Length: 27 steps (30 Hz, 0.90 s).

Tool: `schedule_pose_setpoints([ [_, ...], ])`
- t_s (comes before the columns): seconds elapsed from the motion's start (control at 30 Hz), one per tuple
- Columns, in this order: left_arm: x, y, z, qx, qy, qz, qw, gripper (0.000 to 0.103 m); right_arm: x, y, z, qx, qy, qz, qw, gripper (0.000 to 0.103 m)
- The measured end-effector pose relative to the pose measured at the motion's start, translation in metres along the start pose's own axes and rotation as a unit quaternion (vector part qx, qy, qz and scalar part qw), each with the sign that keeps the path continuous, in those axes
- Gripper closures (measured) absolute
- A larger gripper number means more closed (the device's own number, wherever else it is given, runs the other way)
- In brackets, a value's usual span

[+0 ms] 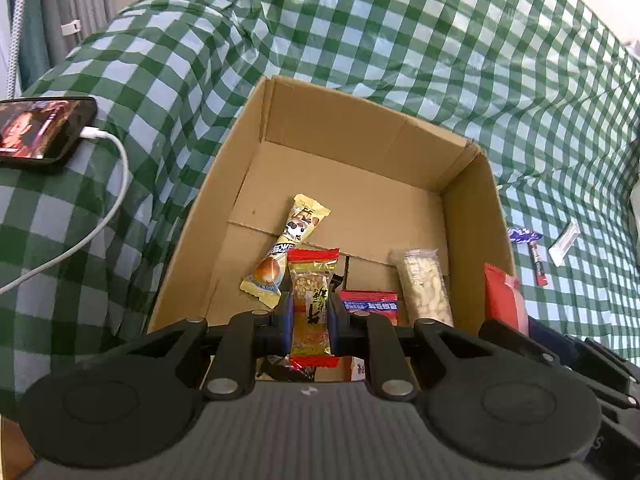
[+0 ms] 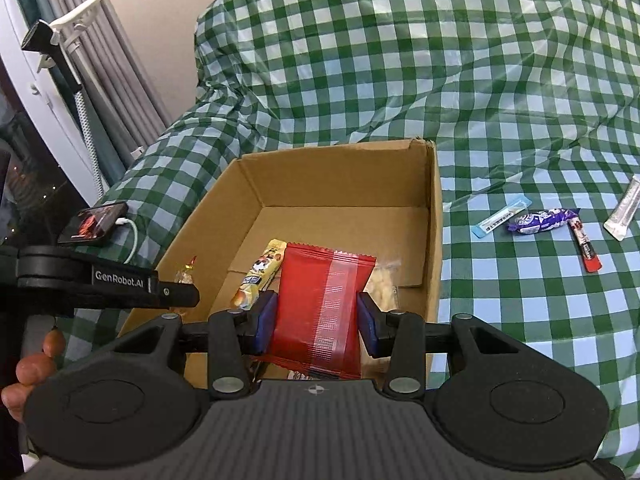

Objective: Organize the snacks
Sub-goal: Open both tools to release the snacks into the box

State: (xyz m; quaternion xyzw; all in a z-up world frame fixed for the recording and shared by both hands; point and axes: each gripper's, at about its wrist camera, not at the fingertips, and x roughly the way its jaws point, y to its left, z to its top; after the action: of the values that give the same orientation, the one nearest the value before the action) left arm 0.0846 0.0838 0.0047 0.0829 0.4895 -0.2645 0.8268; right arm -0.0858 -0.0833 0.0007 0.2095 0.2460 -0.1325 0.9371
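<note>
My left gripper [image 1: 311,312] is shut on a gold peanut bar with red ends [image 1: 312,300], held over the near end of the open cardboard box [image 1: 360,140]. My right gripper [image 2: 316,316] is shut on a flat red packet [image 2: 320,304], also over the box [image 2: 340,172]. In the box lie a yellow snack bar [image 1: 286,256], a clear bag of pale nuts [image 1: 424,288] and a red and blue packet [image 1: 370,304]. The red packet also shows at the box's right wall in the left wrist view [image 1: 502,296]. The left gripper's body shows in the right wrist view [image 2: 120,280].
The box stands on a green checked cloth [image 2: 440,60]. To its right on the cloth lie a blue stick sachet [image 2: 500,216], a purple candy [image 2: 540,220], a red stick [image 2: 586,246] and a white bar [image 2: 624,212]. A phone [image 1: 40,128] on a white cable [image 1: 112,200] lies left.
</note>
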Motion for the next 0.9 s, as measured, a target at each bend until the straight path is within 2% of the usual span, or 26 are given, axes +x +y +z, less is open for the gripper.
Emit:
schedule_pose_setpoints([
  [0.13,0.013,-0.001,0.004,0.012,0.005,0.008,0.9999,0.084,0.013,-0.002,0.001,0.003,0.005,-0.002,1.0,0.058],
  [0.2,0.018,0.0,0.006,0.018,0.013,0.008,0.9997,0.077,0.018,-0.004,0.002,0.004,0.007,-0.002,1.0,0.058],
  [0.23,0.02,-0.001,0.007,0.022,0.016,0.015,0.9995,0.051,0.02,-0.003,0.003,0.006,0.007,-0.002,1.0,0.057],
  [0.27,0.018,0.0,0.008,0.024,0.01,0.027,0.9993,0.017,0.023,-0.004,0.004,0.008,0.009,0.0,1.0,0.055],
  [0.3,0.014,0.0,0.009,0.023,-0.005,0.038,0.999,0.005,0.024,-0.006,0.005,0.014,0.01,0.0,1.0,0.05],
  [0.33,0.008,0.001,0.008,0.022,-0.023,0.047,0.9984,0.0,0.025,-0.008,0.006,0.024,0.011,0.001,1.0,0.041],
  [0.37,0.002,0.001,0.008,0.027,-0.039,0.053,0.9975,0.0,0.026,-0.01,0.008,0.036,0.012,0.001,0.999,0.022],
  [0.4,-0.002,0.0,0.007,0.036,-0.043,0.057,0.9968,0.0,0.025,-0.013,0.009,0.049,0.011,-0.003,0.999,0.013],
  [0.47,-0.006,0.001,0.004,0.045,-0.03,0.061,0.9966,0.0,0.021,-0.015,0.009,0.059,0.007,-0.002,0.998,0.013],
  [0.67,-0.023,0.007,-0.017,0.029,0.007,0.056,0.998,0.0,-0.006,-0.007,-0.001,0.058,0.015,0.006,0.998,0.006],
  [0.9,-0.063,0.004,-0.057,0.043,0.016,0.067,0.9967,0.0,-0.052,0.026,-0.027,0.03,0.017,-0.002,0.999,0.002],
])
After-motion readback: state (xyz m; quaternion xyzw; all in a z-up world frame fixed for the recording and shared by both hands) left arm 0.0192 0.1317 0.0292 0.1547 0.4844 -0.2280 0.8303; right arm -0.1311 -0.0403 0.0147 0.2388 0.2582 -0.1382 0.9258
